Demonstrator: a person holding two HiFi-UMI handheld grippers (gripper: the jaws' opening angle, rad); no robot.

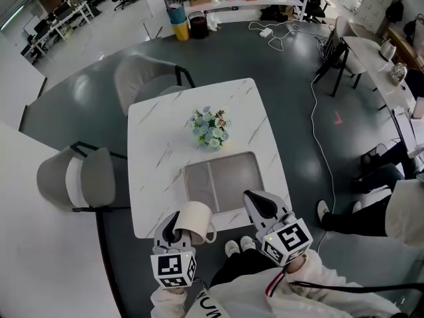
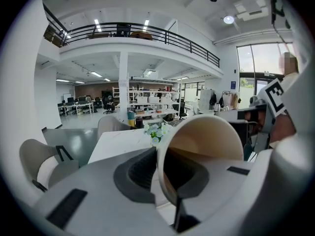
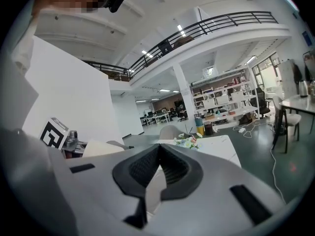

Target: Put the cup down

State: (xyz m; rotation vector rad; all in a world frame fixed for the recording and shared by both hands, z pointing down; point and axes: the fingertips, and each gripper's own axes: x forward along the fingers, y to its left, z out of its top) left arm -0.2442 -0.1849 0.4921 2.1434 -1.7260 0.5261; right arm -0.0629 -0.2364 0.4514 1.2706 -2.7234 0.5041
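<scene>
At the near edge of the worktop (image 1: 159,131), my left gripper (image 1: 173,226) clamps the cream cup (image 1: 197,218) by its wall, one jaw inside the rim. The cup is tipped almost onto its side. My right gripper (image 1: 260,204) hovers alongside, jaws pressed together on nothing. If I release the cup tilted this close to the edge, I judge it could roll off.

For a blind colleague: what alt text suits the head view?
The left gripper holds a cream cup by its rim at the white table's near edge; the right gripper, shut and empty, hovers by a grey tray, a small bouquet beyond.
</scene>
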